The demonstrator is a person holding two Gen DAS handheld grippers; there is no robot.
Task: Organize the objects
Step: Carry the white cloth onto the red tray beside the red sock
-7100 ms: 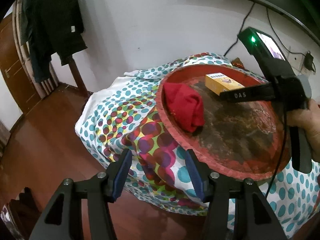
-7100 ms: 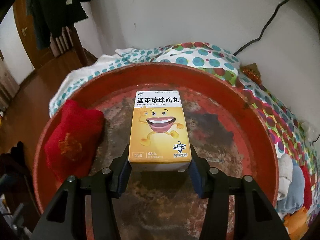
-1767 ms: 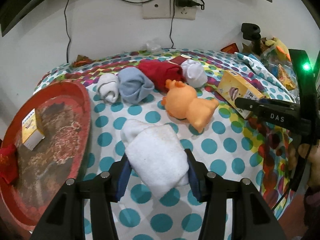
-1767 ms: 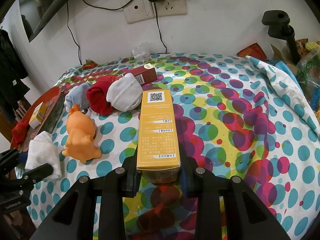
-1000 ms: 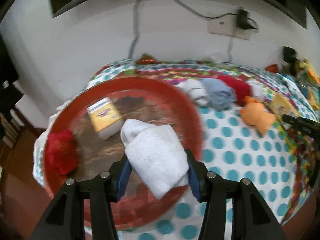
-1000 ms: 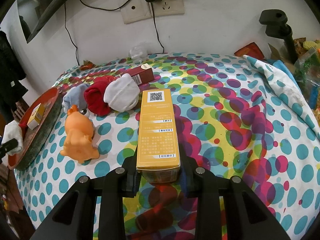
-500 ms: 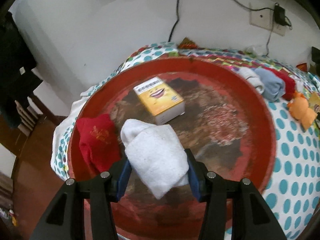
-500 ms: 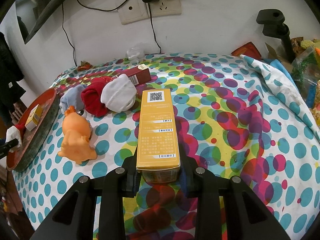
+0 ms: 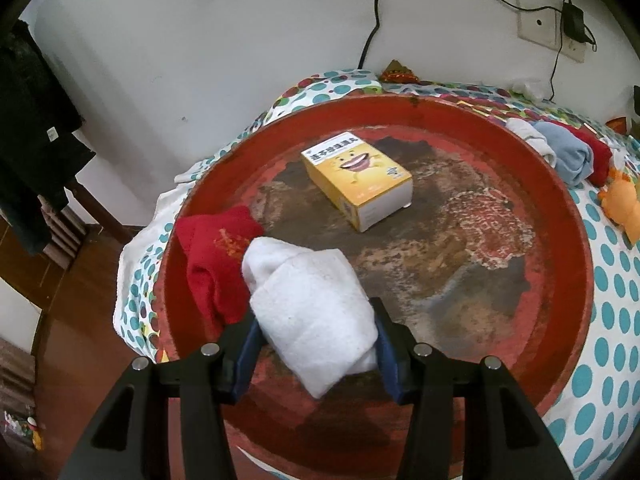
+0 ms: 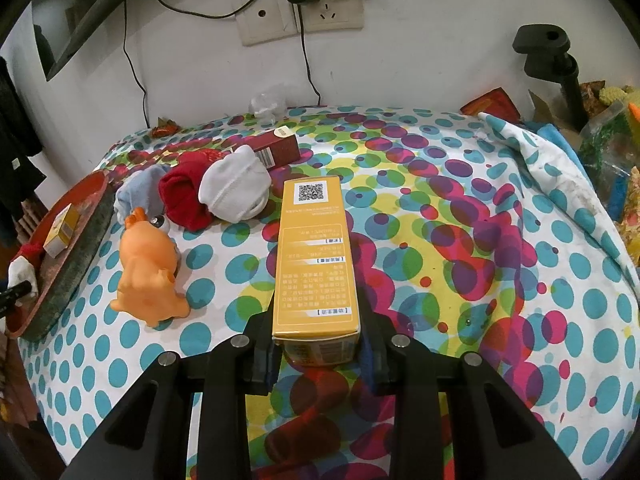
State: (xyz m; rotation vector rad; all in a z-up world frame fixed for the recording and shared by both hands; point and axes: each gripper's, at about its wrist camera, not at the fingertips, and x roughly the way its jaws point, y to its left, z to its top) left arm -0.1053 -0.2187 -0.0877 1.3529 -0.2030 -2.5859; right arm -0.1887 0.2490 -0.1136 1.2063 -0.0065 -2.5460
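Note:
My left gripper (image 9: 316,344) is shut on a rolled white sock (image 9: 312,312), held low over the near left part of the round red tray (image 9: 560,216). In that tray lie a folded red sock (image 9: 216,256), right beside the white one, and a yellow medicine box (image 9: 360,176) further back. My right gripper (image 10: 316,354) is shut on a long yellow box (image 10: 314,260) above the dotted cloth (image 10: 440,280). Seen from the right wrist, the tray (image 10: 84,240) sits at the far left, with the white sock (image 10: 20,276) and a dark left fingertip (image 10: 14,292) at its edge.
An orange duck toy (image 10: 150,272), a white sock (image 10: 236,188), a red sock (image 10: 182,196), a light blue sock (image 10: 134,192) and a dark red box (image 10: 276,148) lie on the cloth's left half. Wall sockets and cables are behind. Clutter and a black stand (image 10: 556,68) fill the right edge.
My left gripper has swung left with the white sock and come down over the tray, which now fills its view. The right gripper and its yellow box have stayed put.

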